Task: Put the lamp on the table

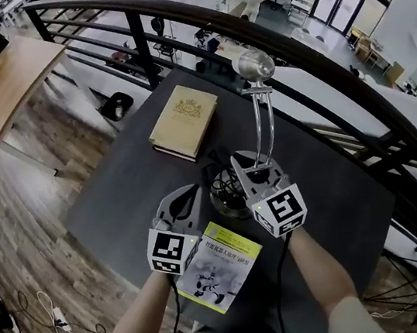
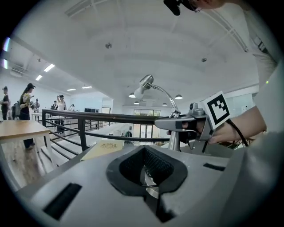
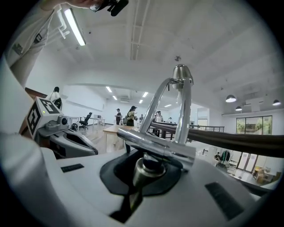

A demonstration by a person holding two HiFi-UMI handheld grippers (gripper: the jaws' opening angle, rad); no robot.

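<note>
My right claw (image 1: 251,166) clamps the chrome gooseneck lamp (image 1: 254,66) over the dark round worktop (image 1: 118,192), between a tan hardback book (image 1: 183,121) and a yellow booklet (image 1: 220,266). My left claw (image 1: 192,194) is closed beside the lamp's base.

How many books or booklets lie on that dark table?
2: a tan book far across the table, and a yellow-green booklet at its near edge. More could lie out of sight.

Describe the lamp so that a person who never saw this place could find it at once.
Find the dark table beside the curved black railing. Over its near part, the right tongs are clamped on the lamp. Unlike the flat tan book and the yellow booklet, it is tall shiny metal: two thin rods rising to a rounded head.
</note>
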